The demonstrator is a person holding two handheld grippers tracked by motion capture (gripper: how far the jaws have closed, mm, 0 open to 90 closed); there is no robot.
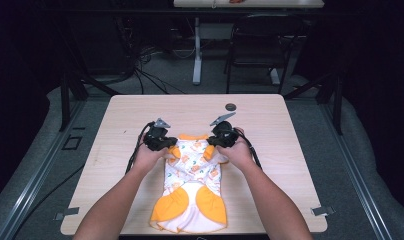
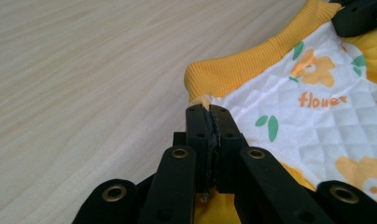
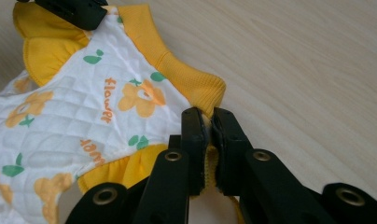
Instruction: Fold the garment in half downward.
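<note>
Now both claws, left claw and right claw, grip the flower-print baby romper at its shoulders on the bench; lifting or folding likely follows, needing matched hands

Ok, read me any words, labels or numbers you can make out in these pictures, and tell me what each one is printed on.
"flower" in orange letters, on the white quilted panel of the garment, left gripper view; its last letter is blurred.
"flower" again on the same fabric in the right gripper view, running sideways.
A second orange word lower on that panel is partly cut off by the frill, likely "flower" too.
In the high view the print is too small to read.
</note>
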